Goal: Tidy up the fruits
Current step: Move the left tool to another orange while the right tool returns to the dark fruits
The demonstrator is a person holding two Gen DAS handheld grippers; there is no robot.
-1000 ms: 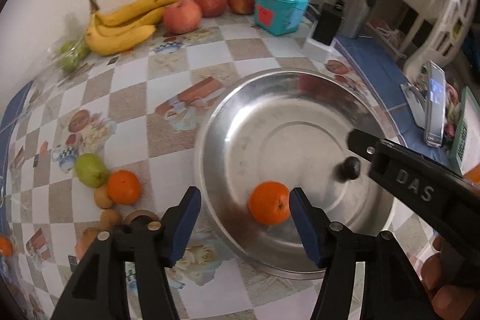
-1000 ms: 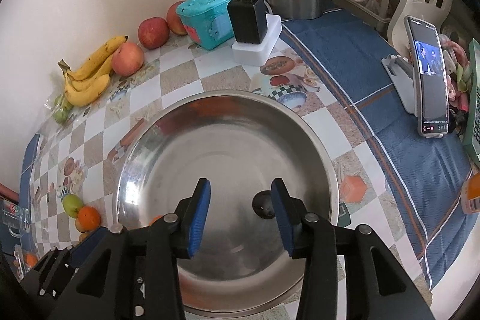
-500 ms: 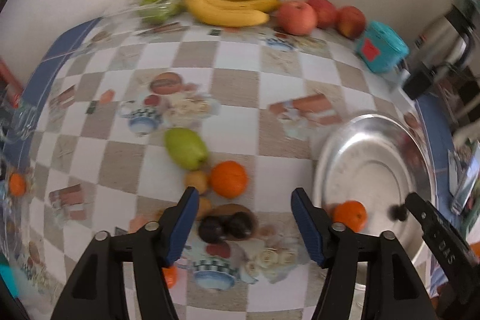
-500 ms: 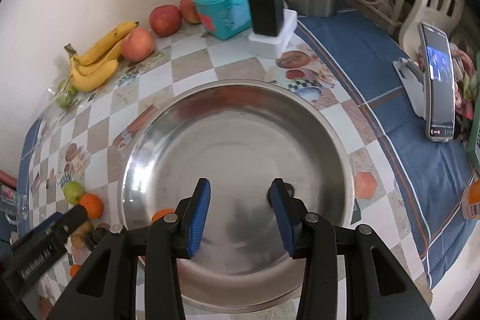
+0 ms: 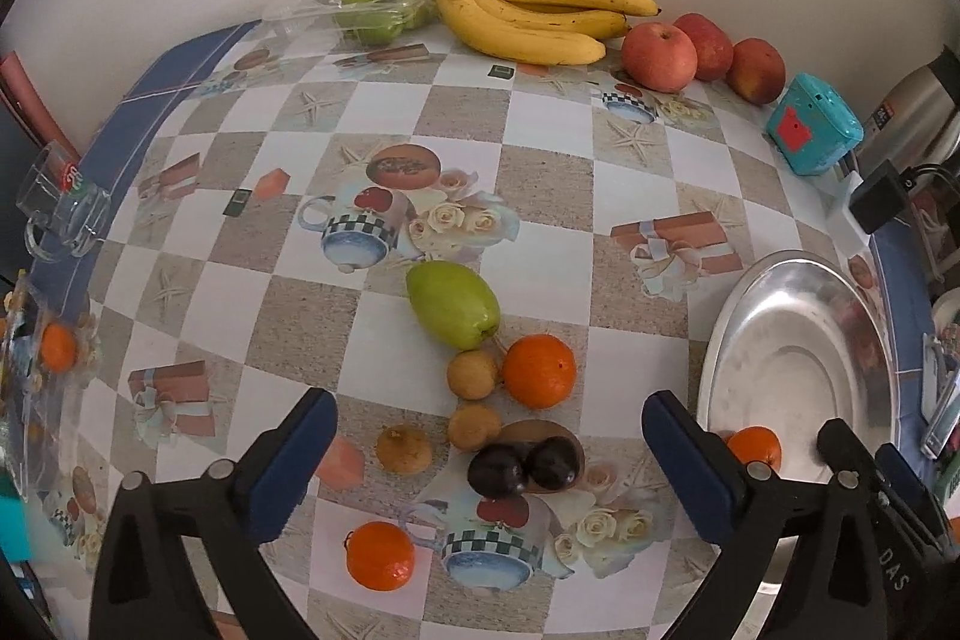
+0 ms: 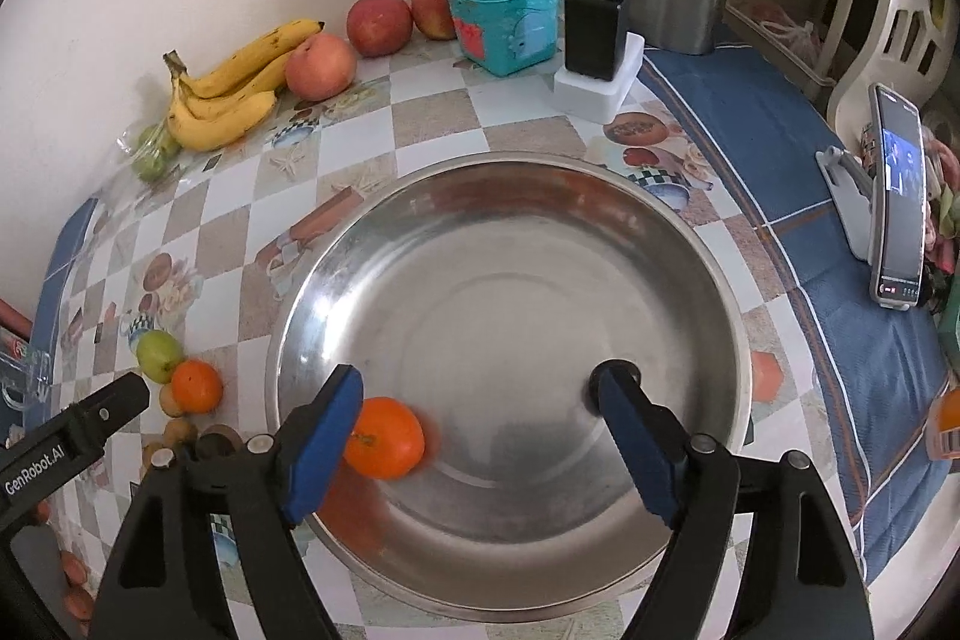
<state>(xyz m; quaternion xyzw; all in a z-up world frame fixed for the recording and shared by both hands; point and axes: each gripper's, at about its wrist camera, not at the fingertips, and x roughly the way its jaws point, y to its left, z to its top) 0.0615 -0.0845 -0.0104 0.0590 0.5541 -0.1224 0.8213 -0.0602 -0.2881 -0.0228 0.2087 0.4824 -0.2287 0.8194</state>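
Left gripper just swung off the bowl (one orange already inside), fingers spread over the loose fruit; right gripper has opened wide, empty.

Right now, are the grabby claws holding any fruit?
No. The left gripper is open above loose fruit on the table. The right gripper is open over the metal bowl, beside an orange.

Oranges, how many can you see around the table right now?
4. One orange is in the metal bowl, one is beside the green pear, one is near the left fingers, one is at the far left edge. Others may be hidden.
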